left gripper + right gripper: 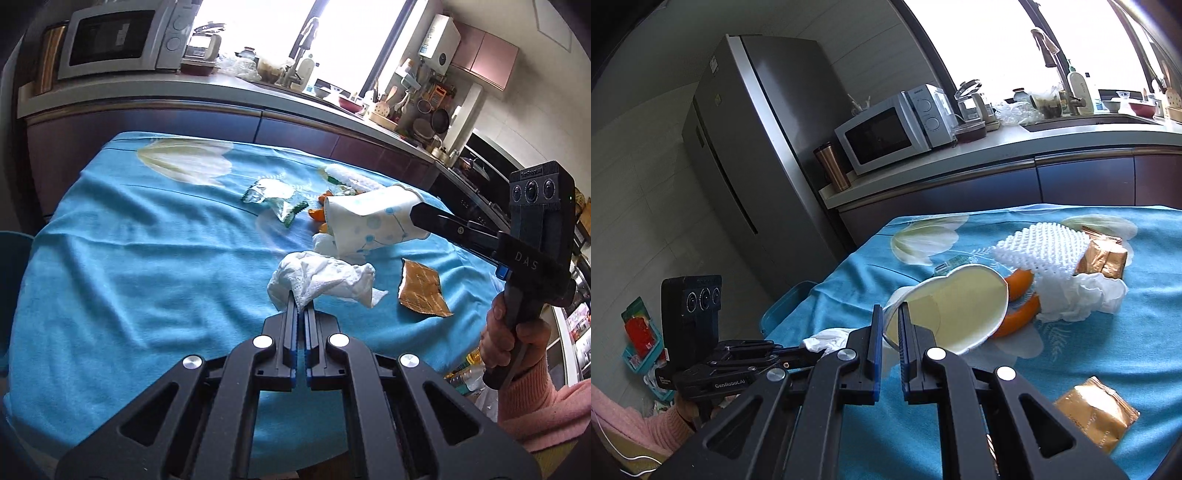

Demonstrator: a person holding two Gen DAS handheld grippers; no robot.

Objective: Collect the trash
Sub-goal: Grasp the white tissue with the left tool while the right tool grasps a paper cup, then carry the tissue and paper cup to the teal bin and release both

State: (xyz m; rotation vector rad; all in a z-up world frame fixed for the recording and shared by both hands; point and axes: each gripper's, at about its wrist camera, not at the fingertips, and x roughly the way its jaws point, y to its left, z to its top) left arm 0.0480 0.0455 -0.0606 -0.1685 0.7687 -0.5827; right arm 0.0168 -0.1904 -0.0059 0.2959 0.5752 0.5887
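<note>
Your left gripper (303,308) is clamped on a crumpled tissue (325,278) at the near centre. Your right gripper (889,319) pinches the paper cup (951,308) rim — cup tipped, mouth pointing left, over the blue tablecloth (129,240).

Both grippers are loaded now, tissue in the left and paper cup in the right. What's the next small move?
Probably tuck the tissue into the paper cup's open mouth: the left gripper pinches it just beside the cup, held sideways by the right gripper.
</note>
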